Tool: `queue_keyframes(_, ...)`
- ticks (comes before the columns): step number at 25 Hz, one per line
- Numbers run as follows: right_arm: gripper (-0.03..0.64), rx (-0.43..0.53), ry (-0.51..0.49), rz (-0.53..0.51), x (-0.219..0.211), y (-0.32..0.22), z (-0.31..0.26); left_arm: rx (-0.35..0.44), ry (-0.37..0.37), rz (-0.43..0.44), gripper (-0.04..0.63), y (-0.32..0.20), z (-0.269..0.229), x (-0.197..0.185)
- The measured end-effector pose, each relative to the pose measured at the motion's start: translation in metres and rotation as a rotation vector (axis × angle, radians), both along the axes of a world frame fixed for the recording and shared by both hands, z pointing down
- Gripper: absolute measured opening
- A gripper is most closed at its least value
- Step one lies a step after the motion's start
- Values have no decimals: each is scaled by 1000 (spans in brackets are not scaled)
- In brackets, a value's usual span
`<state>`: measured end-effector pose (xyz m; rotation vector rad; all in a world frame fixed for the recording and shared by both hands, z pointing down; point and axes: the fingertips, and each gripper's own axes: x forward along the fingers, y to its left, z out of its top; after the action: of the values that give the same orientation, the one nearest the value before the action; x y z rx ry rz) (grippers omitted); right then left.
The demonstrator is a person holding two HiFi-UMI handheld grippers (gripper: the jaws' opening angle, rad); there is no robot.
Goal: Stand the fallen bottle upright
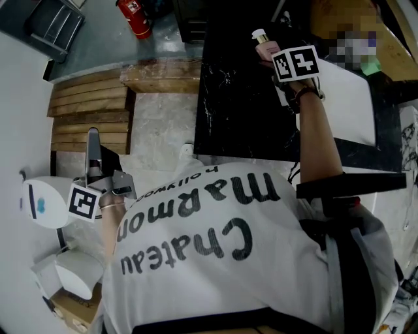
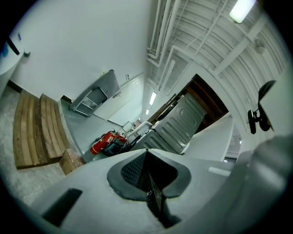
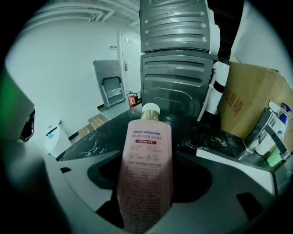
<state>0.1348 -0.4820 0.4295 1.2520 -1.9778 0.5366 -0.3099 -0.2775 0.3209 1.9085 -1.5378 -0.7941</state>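
My right gripper (image 1: 270,55) is shut on a pink bottle (image 1: 265,43) with a cream cap, held over the far part of the black marble table (image 1: 235,98). In the right gripper view the bottle (image 3: 145,173) fills the space between the jaws, its cap pointing away and its label facing the camera. My left gripper (image 1: 93,140) hangs low at the left, away from the table, beside a white bin. Seen in the left gripper view, that gripper (image 2: 148,177) is shut with nothing in it and points up toward the ceiling.
A white board (image 1: 353,98) lies on the table's right side. A red fire extinguisher (image 1: 135,16) and a wooden pallet (image 1: 88,114) sit on the floor to the left. A cardboard box (image 3: 252,100) and stacked grey machines (image 3: 176,59) stand behind the table.
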Motion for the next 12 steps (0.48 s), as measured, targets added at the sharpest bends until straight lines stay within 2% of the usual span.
queue_keyframes(12, 308, 172, -72, 66, 12, 5, -27, 4, 4, 17, 14, 3, -5, 8)
